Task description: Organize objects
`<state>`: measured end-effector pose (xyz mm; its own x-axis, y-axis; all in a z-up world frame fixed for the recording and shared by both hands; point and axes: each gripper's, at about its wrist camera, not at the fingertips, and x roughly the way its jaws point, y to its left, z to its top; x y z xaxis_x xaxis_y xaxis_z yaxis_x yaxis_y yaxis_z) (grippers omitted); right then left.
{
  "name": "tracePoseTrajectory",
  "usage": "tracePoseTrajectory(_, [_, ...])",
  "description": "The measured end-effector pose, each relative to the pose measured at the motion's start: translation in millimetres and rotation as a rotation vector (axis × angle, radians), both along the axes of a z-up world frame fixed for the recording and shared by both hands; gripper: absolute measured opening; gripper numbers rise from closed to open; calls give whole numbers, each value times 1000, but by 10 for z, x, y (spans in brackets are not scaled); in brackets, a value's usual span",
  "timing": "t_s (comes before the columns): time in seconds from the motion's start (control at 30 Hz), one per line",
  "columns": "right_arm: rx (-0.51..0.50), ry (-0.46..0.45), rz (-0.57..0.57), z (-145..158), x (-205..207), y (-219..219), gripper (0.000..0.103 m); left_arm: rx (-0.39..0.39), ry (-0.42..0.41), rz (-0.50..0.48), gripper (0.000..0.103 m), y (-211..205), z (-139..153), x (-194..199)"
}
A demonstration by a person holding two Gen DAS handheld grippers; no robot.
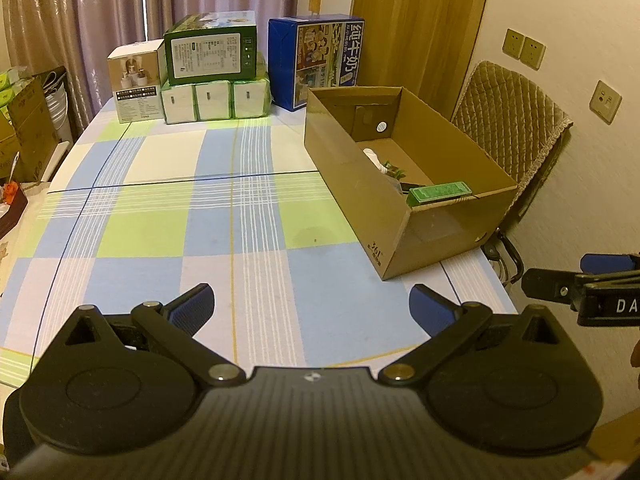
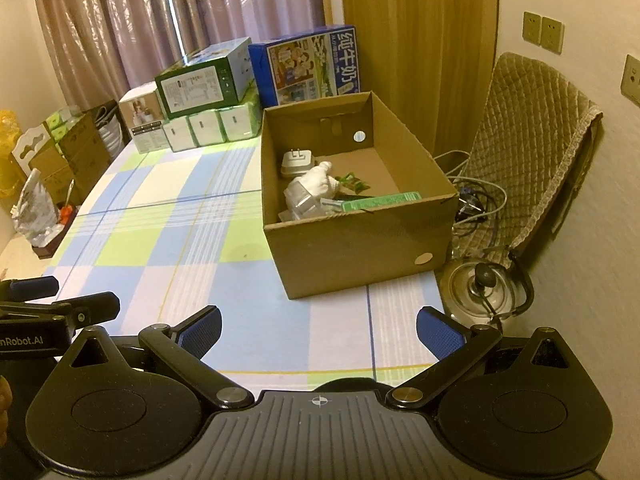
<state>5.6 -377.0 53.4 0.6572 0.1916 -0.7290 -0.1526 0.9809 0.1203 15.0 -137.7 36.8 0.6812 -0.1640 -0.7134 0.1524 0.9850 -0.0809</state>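
Both hand-held grippers wide apart, empty; right view alone shows charger (image 2: 296,163) in cardboard box (image 2: 352,246)

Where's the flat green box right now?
In both views the flat green box lies inside the open cardboard box, against its near wall toward the right corner, beside the white bundle.

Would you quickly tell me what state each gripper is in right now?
Left gripper: open, holding nothing, above the table.
Right gripper: open, holding nothing, facing the cardboard box.
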Motion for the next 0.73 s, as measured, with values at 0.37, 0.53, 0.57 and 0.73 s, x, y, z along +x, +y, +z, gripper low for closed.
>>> tracePoseTrajectory(0.37, [-1, 3, -4, -22, -8, -7, 101, -3, 3, -3, 102, -13, -13, 7])
tracePoseTrajectory(0.53, [-1, 4, -3, -20, -9, -8, 101, -6, 4, -2, 102, -6, -16, 4])
tracePoseTrajectory(0.57, [-1, 3, -3, -18, -4, -6, 101, -6, 5, -2, 102, -5, -15, 5])
tracePoseTrajectory(0.73, [-1, 4, -7, -31, -11, -12, 101, -26, 8, -6, 102, 15, -29, 1])
